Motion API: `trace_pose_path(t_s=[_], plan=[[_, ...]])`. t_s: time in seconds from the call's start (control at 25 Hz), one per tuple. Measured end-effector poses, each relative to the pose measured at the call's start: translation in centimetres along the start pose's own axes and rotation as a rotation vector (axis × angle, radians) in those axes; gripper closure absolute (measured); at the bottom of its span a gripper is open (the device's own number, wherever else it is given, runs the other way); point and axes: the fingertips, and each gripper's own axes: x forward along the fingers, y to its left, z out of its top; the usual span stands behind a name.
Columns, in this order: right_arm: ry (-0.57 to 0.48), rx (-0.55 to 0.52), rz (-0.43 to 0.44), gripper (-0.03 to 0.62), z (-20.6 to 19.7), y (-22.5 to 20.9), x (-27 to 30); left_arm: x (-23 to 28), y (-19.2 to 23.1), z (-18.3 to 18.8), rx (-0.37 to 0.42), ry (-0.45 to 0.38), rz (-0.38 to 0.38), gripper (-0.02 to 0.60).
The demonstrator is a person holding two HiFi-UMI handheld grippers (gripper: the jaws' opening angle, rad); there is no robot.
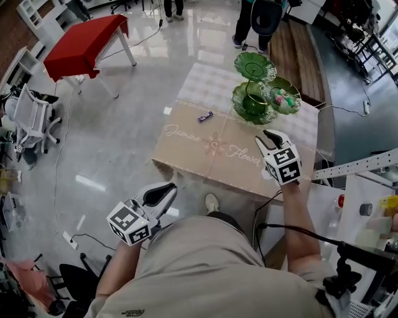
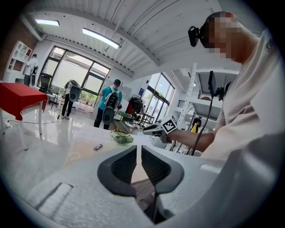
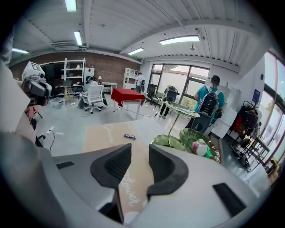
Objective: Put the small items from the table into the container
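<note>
A small purple packet lies on the tan cloth of the table, left of a green three-plate stand. The stand's right plate holds several small pink, white and green items. My right gripper hovers over the table's near right part, just in front of the stand, open with nothing between its fingers. The right gripper view shows the packet and the stand ahead. My left gripper hangs off the table's near left corner, shut and empty. Its view shows the packet far ahead.
A red-covered table stands at the far left and a white office chair at the left. People stand beyond the table. Metal racks and shelving line the right side. Cables trail over the glossy floor.
</note>
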Motion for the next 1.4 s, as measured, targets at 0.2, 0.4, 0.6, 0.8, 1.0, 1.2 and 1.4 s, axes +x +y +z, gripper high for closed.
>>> trace_pose_path(t_s=[0.2,0.4,0.6,0.8,1.0,1.2,1.4], plan=[[-0.033,0.043,0.048,0.511,-0.1,6.8,-1.7,-2.9,-0.6,-0.9,0.0,-0.002,-0.022,0.561],[-0.035,0.048,0.113,0.554,-0.4,13.7,-3.3,-5.8,-1.5,-2.3,0.004,-0.002,-0.039,0.561],[-0.056,0.036,0.172,0.568,-0.7,20.8,-4.9,-8.5,-2.5,-4.0,-0.009,-0.002,-0.055,0.563],[-0.061,0.014,0.236,0.571,-0.9,26.9,-6.4,-10.2,-3.8,-5.5,-0.005,0.001,-0.094,0.563],[-0.05,0.0,0.272,0.572,-1.5,31.2,-7.8,-11.6,-4.5,-7.2,0.008,0.021,-0.111,0.563],[-0.036,-0.017,0.298,0.574,-2.1,34.1,-8.8,-12.8,-5.0,-8.2,0.002,0.02,-0.102,0.563],[-0.039,-0.042,0.31,0.576,-1.7,36.2,-9.4,-13.8,-5.6,-8.7,-0.003,0.004,-0.1,0.563]])
